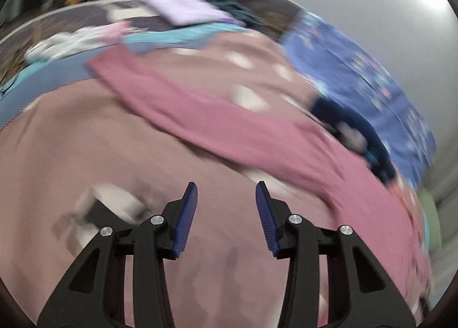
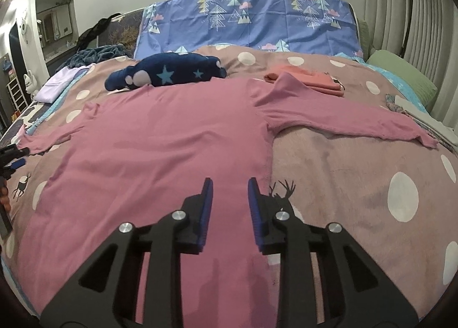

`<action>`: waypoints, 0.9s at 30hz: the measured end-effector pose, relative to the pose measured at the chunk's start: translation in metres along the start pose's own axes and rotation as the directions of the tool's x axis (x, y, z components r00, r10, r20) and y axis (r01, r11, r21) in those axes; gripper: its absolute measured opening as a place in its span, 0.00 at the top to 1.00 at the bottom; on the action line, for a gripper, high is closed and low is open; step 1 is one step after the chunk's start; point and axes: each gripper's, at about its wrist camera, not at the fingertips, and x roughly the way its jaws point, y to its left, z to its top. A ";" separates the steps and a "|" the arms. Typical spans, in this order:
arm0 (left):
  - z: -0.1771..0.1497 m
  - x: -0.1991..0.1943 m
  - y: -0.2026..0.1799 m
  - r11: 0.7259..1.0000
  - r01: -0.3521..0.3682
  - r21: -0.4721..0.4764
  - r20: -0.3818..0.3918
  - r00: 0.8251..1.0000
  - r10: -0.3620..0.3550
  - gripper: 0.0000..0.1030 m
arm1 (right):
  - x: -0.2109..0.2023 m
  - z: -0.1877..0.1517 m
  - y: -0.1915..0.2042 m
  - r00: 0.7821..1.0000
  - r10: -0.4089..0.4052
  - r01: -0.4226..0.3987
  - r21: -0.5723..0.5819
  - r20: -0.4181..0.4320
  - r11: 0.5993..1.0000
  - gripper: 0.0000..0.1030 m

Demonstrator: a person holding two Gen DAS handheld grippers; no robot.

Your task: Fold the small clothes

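Both grippers, left point(image 1: 226, 193) and right point(image 2: 230, 189), have jaws partly spread with nothing pinched, above the pink sweater point(image 2: 160, 139) lying flat on the dotted blanket point(image 2: 357, 173).

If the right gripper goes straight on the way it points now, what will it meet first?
Most likely the pink top spread on the bed. The right gripper is open, and the cloth's right edge lies just ahead of its tips. Depth is hard to judge.

Home bedroom. Shown by a bed point(image 2: 357, 156) covered with a dotted blanket point(image 2: 343, 173), a tree-print pillow point(image 2: 257, 22), a star plush point(image 2: 171, 72), folded clothes point(image 2: 312, 82), and a mirror point(image 2: 55, 23) on the wall.
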 end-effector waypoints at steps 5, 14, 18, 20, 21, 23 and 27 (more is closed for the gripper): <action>0.047 0.033 0.061 0.981 0.004 -0.194 0.014 1.000 -0.001 0.54 | 0.008 0.002 0.001 1.000 -0.024 0.025 0.006 -0.017 1.000 0.66; 0.091 0.077 0.122 0.914 0.034 -0.403 0.079 0.997 -0.002 0.63 | 0.020 0.006 0.006 0.998 -0.050 0.050 -0.009 -0.041 0.999 0.60; 0.107 0.072 0.121 0.923 -0.031 -0.384 0.101 0.992 0.075 0.98 | 0.025 0.007 0.003 0.997 -0.054 0.054 -0.005 -0.047 0.999 0.60; 0.113 0.060 0.109 0.932 0.023 -0.361 0.148 0.988 0.033 0.98 | 0.025 0.006 0.001 0.998 -0.053 0.053 0.002 -0.045 0.999 0.59; 0.114 0.054 0.099 0.942 0.041 -0.334 0.165 0.986 0.016 0.98 | 0.026 0.006 0.000 0.998 -0.055 0.055 0.005 -0.043 0.998 0.59; 0.121 0.040 0.062 0.970 0.086 -0.229 0.196 0.980 -0.040 0.98 | 0.028 0.005 -0.003 0.997 -0.057 0.058 0.013 -0.046 0.998 0.59; 0.114 0.011 -0.033 0.973 0.232 0.004 0.194 0.954 -0.228 0.98 | 0.034 0.007 -0.008 0.998 -0.041 0.043 0.041 -0.050 0.998 0.59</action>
